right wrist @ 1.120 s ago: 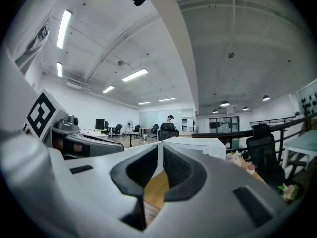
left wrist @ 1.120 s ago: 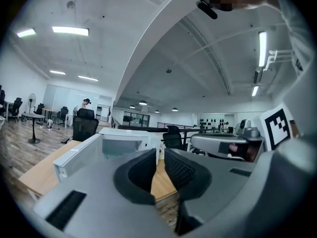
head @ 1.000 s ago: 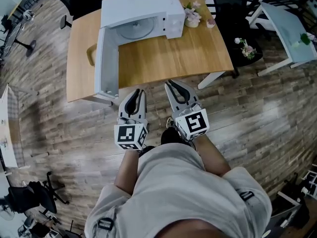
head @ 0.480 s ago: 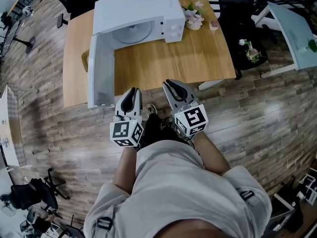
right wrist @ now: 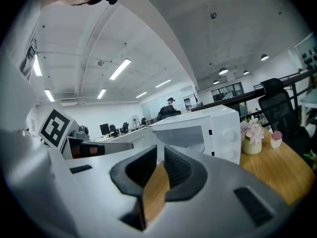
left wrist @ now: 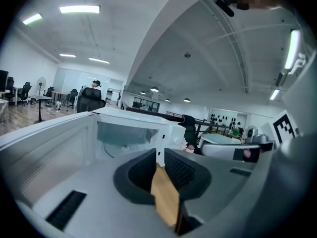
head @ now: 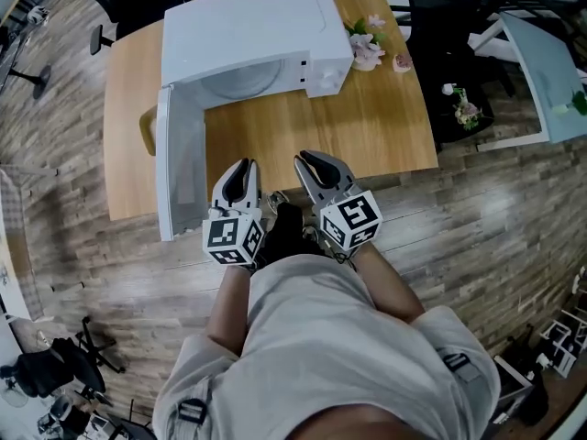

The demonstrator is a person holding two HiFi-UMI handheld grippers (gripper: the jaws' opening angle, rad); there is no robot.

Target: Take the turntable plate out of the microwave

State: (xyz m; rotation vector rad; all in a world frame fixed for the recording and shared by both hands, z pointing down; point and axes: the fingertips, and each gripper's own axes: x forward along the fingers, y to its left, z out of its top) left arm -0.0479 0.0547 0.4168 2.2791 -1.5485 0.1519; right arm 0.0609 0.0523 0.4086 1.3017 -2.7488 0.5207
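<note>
Turntable plate (head: 244, 81): round, pale, lying flat on the floor of the microwave (head: 248, 26) cavity, toward the far side of the counter (head: 367, 126). Door (head: 179, 163) swung open toward the person, on the left. Left tool (head: 240, 169) and right tool (head: 318, 161): both empty, jaws a narrow slit apart, held at the counter's near edge, well short of the cavity. Plate lies straight ahead of the left tool and ahead-left of the right; left judged nearer, just beside the door.
</note>
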